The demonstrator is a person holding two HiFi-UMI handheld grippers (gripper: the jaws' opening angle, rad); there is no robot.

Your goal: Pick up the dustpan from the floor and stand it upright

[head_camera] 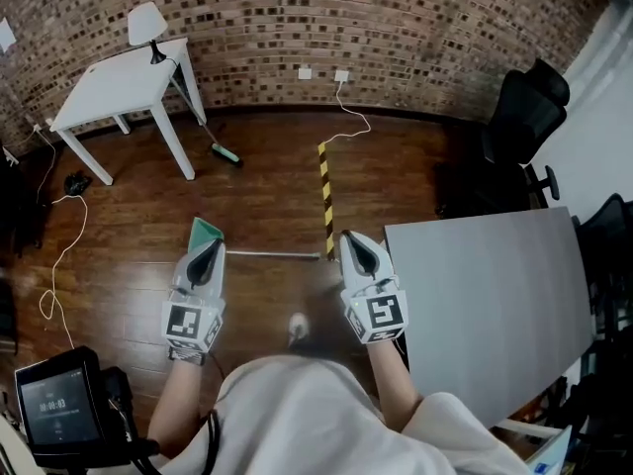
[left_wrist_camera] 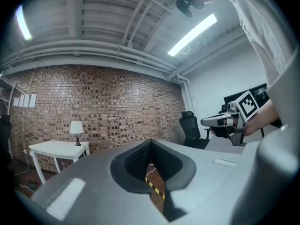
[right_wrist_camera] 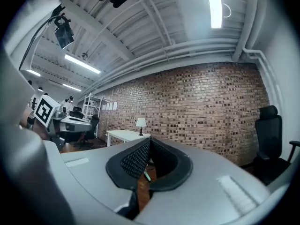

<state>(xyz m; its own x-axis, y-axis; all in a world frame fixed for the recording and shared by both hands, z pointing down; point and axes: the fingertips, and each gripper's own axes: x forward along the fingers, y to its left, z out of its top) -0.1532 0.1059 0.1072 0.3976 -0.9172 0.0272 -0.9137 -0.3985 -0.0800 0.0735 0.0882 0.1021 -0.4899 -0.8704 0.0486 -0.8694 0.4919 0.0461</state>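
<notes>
Dustpan (head_camera: 206, 232) lies flat on the floor (head_camera: 267, 191), pan just ahead of the left hand-held gripper (head_camera: 206, 255), handle reaching toward the right hand-held gripper (head_camera: 358, 250). Both are closed tight, empty and level. Going down without opening first would probably just shove it away.

**Finishes around the striped tape**

The dark brown plank wood floor (head_camera: 267, 196) is polished and glossy on both sides of the yellow-and-black striped tape strip (head_camera: 325, 191), which lies smooth and flat. Beyond the tape, the red-brown brick wall (head_camera: 396, 28) is rough and matt. Left of the tape, the green plastic dustpan (head_camera: 205, 232) has a thin, metal-looking handle (head_camera: 272, 254). Right of it, the grey rectangular tabletop (head_camera: 495, 295) is matt. The left gripper (head_camera: 208, 247) and right gripper (head_camera: 356, 240) have smooth grey plastic shells and finely dimpled black pads (right_wrist_camera: 133, 159).
</notes>
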